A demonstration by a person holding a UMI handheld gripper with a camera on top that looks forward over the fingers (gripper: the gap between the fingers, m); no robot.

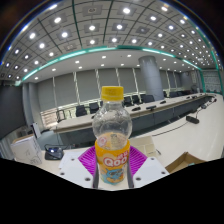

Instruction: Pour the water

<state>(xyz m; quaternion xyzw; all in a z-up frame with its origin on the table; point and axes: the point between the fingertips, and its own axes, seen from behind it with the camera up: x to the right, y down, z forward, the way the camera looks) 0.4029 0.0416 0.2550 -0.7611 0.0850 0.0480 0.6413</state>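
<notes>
Clear plastic bottle (112,140) (yellow cap, colourful label), upright, clamped between the tongs (112,160); long conference tabletop (150,117) beyond

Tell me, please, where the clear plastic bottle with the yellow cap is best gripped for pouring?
Grip the clear plastic bottle with the yellow cap at its labelled middle, coming level from the near side. It stands upright, its body round and widest there, the neck too narrow. It stands between the tool's purple pads; I cannot tell whether they press it.
</notes>
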